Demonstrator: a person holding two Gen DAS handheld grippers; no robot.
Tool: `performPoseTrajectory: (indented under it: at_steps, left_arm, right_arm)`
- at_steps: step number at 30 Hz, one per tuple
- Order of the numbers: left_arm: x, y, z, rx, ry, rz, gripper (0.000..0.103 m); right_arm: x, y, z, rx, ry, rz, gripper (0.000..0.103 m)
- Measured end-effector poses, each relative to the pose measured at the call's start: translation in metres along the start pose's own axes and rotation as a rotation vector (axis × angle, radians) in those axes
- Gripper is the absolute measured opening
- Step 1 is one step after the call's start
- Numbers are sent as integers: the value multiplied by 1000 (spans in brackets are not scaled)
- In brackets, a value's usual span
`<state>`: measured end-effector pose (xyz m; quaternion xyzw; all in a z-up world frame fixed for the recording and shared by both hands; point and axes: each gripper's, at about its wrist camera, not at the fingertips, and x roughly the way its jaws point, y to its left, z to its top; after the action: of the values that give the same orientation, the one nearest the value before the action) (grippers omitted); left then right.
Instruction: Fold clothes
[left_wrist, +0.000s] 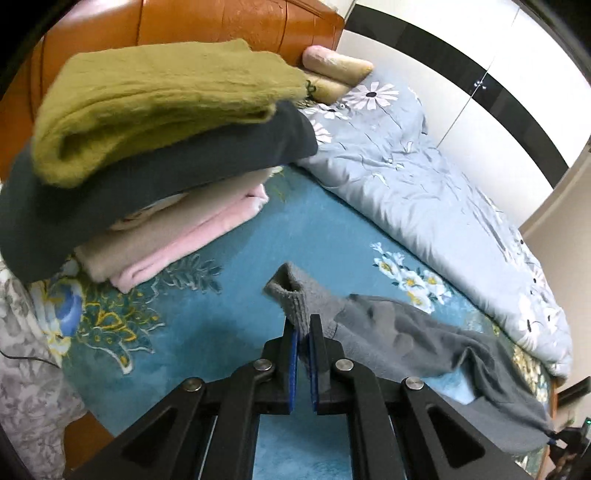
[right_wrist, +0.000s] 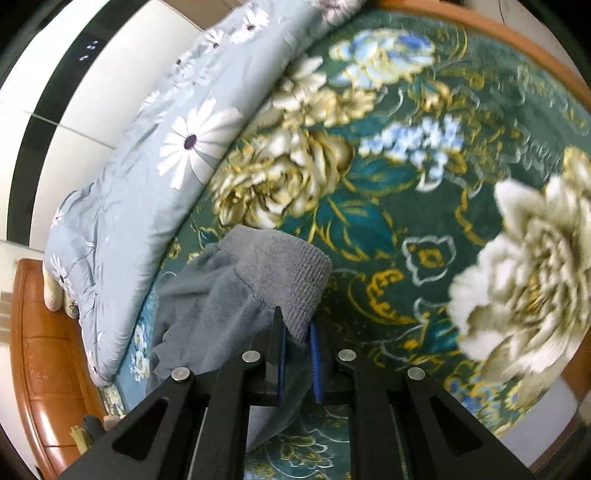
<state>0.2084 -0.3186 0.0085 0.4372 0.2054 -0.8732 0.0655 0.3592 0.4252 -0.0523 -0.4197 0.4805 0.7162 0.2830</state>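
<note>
Teal floral blanket (left_wrist: 229, 332) covers the bed, bare between the stack and the quilt. A pale blue quilt (left_wrist: 424, 192) bounds its far side against white wardrobe doors (left_wrist: 461, 92); an orange headboard (left_wrist: 221, 22) closes the end. The stack (left_wrist: 147, 155) of folded clothes, olive on top, sits near the headboard. The grey garment (left_wrist: 424, 350) trails across the blanket, each ribbed cuff pinched: left gripper (left_wrist: 303, 332) clamps one, right gripper (right_wrist: 295, 328) the other.

Grey garment (left_wrist: 424, 343) on teal floral blanket (left_wrist: 229, 332) (daisy-print blue quilt (left_wrist: 424, 192) beside)
</note>
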Motion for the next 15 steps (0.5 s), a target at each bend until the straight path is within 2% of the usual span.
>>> performPoseTrajectory:
  at_steps: [4,7,11,15]
  left_arm:
    - [54,46,-44,-89,213,115,6]
    - [76,74,-69,-183,300,158,6]
    - [82,100,-79,-311,316,128,6]
    - [84,105,-72,-357,326,92,6]
  right_arm:
    - [14,-41,-19,83,54,-73,11]
    - [35,-64,-35,138,113,-125,11]
    - [44,-71,-40,155,141,-139,12]
    - [44,-69,-34,165,157,-128,13]
